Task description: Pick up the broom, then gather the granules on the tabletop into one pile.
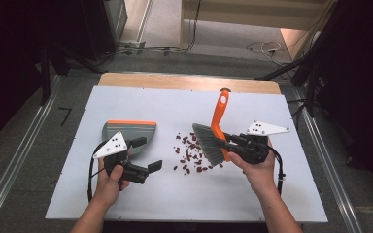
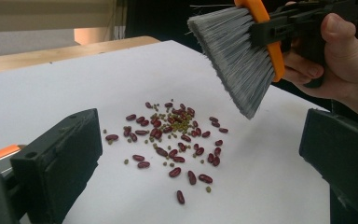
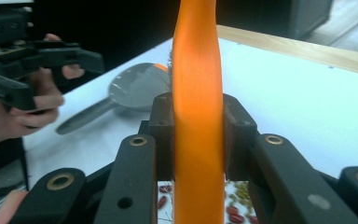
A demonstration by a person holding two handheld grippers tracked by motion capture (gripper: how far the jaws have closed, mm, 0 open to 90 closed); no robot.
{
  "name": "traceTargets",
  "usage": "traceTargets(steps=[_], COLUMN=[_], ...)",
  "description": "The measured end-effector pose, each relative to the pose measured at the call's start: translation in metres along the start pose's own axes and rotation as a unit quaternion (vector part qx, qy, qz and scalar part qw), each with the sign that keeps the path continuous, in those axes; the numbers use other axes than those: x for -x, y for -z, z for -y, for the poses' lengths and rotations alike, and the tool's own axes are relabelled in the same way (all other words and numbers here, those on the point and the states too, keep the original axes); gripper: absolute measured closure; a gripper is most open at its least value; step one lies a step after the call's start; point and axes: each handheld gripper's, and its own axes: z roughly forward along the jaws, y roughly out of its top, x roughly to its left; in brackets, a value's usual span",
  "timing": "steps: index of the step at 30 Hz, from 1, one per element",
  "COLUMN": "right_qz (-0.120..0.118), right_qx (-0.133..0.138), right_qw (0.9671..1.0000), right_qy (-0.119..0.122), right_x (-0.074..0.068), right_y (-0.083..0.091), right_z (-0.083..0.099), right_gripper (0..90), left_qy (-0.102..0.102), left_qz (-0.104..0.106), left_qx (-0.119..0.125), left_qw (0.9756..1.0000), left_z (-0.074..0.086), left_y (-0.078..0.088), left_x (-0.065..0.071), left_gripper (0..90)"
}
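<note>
Left gripper [image 1: 147, 154], near the tabletop's [image 1: 272, 194] left edge: jaws wide apart, nothing between them. Dustpan [image 1: 128, 132] lies just beyond it. Beans [image 1: 190, 154] scattered mid-table. Right gripper [image 1: 229, 142] clamps the orange-handled brush [image 1: 212, 136], bristles raised over the beans, handle pointing toward the far edge.
</note>
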Motion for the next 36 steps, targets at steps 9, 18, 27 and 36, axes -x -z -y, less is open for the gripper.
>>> traceTargets(steps=[9,18,27,36], right_qz=[0.046,0.094,0.135,0.171], right_qx=[-0.007,-0.035,-0.058,-0.104], right_qw=[0.9989,0.9949,0.9891,0.9798], right_qy=[-0.006,-0.001,-0.01,-0.006], right_x=[0.01,0.023,0.046,0.063], right_y=[0.007,0.01,0.012,0.003], right_z=[-0.001,-0.003,-0.006,-0.011], right_gripper=[68.9,68.9,68.9,68.9], left_qy=[-0.012,-0.021,-0.022,-0.006], left_qz=[-0.029,-0.042,-0.051,-0.051], left_qx=[0.001,0.002,-0.013,0.0], left_qw=[0.9995,0.9989,0.9984,0.9987], left_z=[0.005,0.012,0.022,0.03], left_y=[0.015,0.029,0.037,0.043], left_x=[-0.002,-0.002,-0.004,-0.01], left_gripper=[0.0,0.0,0.0,0.0])
